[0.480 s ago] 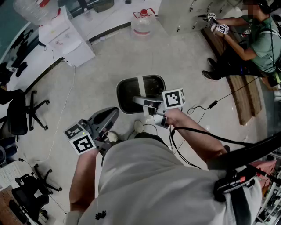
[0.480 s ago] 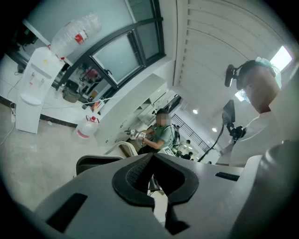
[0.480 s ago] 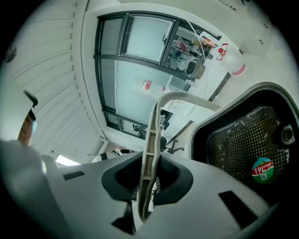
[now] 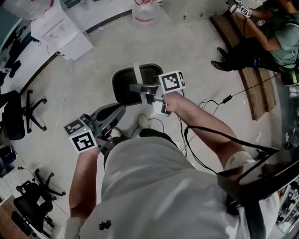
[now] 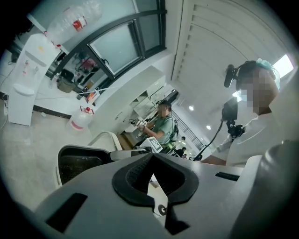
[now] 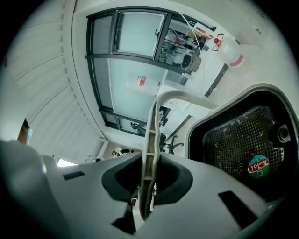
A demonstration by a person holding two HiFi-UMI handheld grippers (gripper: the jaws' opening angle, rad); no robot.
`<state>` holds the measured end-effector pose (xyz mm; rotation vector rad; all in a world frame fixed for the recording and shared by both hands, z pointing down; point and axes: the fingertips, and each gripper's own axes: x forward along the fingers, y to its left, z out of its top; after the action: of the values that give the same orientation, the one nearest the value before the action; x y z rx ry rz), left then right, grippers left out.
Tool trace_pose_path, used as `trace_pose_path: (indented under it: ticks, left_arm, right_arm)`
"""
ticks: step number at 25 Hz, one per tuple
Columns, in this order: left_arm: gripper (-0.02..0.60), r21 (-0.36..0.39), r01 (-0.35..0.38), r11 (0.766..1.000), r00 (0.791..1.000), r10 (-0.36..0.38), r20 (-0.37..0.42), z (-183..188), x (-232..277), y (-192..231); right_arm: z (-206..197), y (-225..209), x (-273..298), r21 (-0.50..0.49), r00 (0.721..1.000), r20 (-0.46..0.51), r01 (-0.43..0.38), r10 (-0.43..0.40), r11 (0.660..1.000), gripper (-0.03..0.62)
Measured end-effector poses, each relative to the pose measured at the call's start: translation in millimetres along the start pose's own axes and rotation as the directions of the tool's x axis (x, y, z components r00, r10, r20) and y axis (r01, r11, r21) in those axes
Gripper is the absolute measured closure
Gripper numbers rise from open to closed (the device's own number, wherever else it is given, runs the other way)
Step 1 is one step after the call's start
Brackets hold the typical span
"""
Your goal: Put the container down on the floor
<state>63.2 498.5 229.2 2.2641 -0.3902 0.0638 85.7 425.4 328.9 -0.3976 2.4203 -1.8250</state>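
The container [image 4: 125,86] is a black bin with a white rim and a white bail handle [image 4: 136,73]. It hangs just in front of my feet, above the pale floor. My right gripper [image 4: 141,89] is shut on that handle. In the right gripper view the handle [image 6: 152,135] runs up between the jaws, beside the bin's meshed black inside [image 6: 243,137] and a round sticker. My left gripper [image 4: 119,111] is at the lower left, shut and holding nothing. In the left gripper view its jaws [image 5: 154,164] meet, with the container [image 5: 77,163] just beyond them.
A white water dispenser [image 4: 60,32] and a water jug [image 4: 145,10] stand at the far wall. An office chair [image 4: 18,112] is at the left. On the right, a seated person [image 4: 264,42] is on a wooden bench [image 4: 250,79]. A cable [image 4: 219,101] lies on the floor.
The right gripper and the hanging container have shifted a little up and left in the head view, with the arm stretched further out. The left gripper has hardly moved.
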Motion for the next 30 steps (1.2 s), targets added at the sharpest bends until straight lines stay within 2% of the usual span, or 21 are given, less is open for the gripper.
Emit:
trace_pose_path:
  ticks: [4, 8, 11, 14, 16, 21, 25, 30]
  left_arm:
    - [0.572, -0.004, 0.003, 1.0, 1.0, -0.003, -0.004, 0.4, 5.6, 1.6]
    - [0.572, -0.011, -0.006, 1.0, 1.0, 0.006, 0.029, 9.1, 6.7, 6.3]
    - [0.572, -0.023, -0.006, 1.0, 0.998, 0.007, 0.057, 18.3, 4.8, 12.3]
    - [0.572, -0.049, 0.006, 0.999, 0.997, -0.003, 0.071, 24.1, -0.1, 25.6]
    - [0.572, -0.062, 0.019, 0.998, 0.997, -0.014, 0.073, 30.6, -5.4, 41.1]
    - [0.572, -0.089, 0.052, 0.995, 0.997, -0.047, 0.067, 59.7, -23.0, 94.6]
    - [0.572, -0.088, 0.066, 0.994, 0.998, -0.064, 0.022, 95.6, -45.6, 141.8]
    - [0.572, -0.066, 0.075, 0.995, 0.996, -0.077, -0.035, 147.4, -71.7, 203.6]
  right_arm:
    - [-0.5, -7.9, 0.8, 0.018, 0.999, -0.012, 0.034, -0.034, 0.999, 0.553]
    - [4.6, -6.8, 6.4, -0.005, 1.0, -0.029, -0.001, 0.001, 1.0, 0.553]
    - [12.8, -14.7, 9.7, -0.013, 0.998, -0.042, 0.042, -0.042, 0.999, 0.553]
    - [21.7, -20.4, 24.7, -0.018, 0.998, -0.047, 0.036, -0.036, 0.999, 0.553]
    - [31.1, -24.8, 41.0, -0.016, 0.999, -0.045, 0.012, -0.012, 1.0, 0.552]
    - [71.7, -49.0, 80.1, 0.002, 1.0, -0.015, 0.009, -0.009, 1.0, 0.551]
    - [111.7, -66.4, 119.9, 0.033, 0.999, 0.048, 0.015, -0.017, 0.999, 0.553]
    - [178.3, -99.9, 169.2, 0.014, 0.994, 0.107, 0.036, -0.037, 0.999, 0.553]
